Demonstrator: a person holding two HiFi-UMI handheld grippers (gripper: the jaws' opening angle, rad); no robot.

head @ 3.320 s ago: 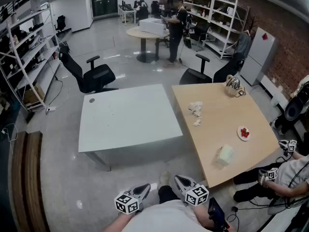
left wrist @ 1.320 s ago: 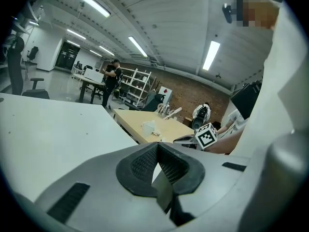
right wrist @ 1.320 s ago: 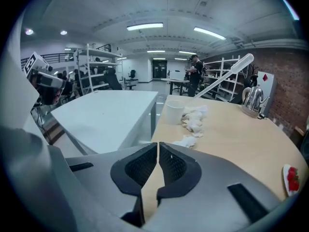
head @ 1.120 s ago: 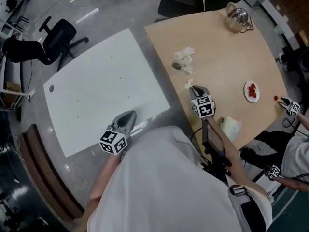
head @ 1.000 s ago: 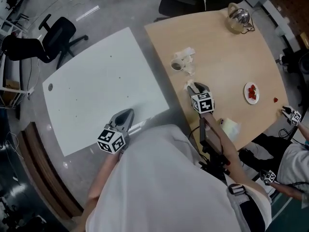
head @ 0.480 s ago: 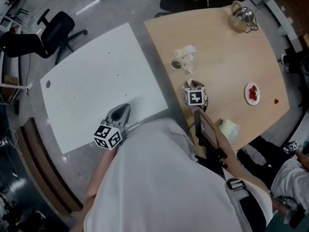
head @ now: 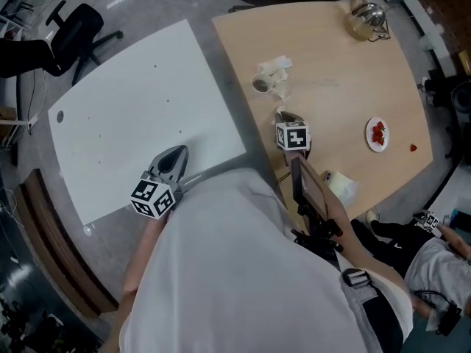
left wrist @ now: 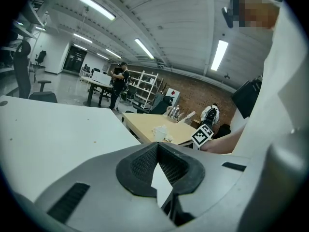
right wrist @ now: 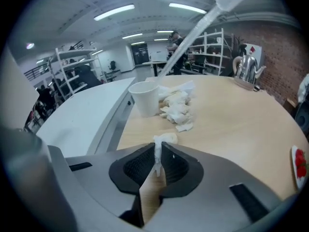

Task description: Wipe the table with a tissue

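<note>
A small white tissue scrap (right wrist: 165, 138) lies on the wooden table (head: 338, 72), and its near end is pinched between the pads of my right gripper (right wrist: 158, 152). Those jaws have just been closing, with the tissue between them. In the head view my right gripper (head: 284, 115) points down at the table just below a paper cup (head: 260, 84) and a heap of crumpled tissues (head: 280, 88). My left gripper (head: 176, 152) hovers over the white table's (head: 132, 101) near edge. It is shut, with nothing between the tips (left wrist: 157, 145).
The paper cup (right wrist: 145, 98) and tissue heap (right wrist: 177, 105) sit just beyond the scrap. A tissue pack (head: 340, 186), a plate of strawberries (head: 377, 133) and a kettle (head: 363, 15) stand on the wooden table. Another person (head: 434, 263) sits at the lower right.
The right gripper has tipped further down onto the tissue scrap near the cup. The left gripper has stayed at the white table's edge, and the head view has shifted slightly.
</note>
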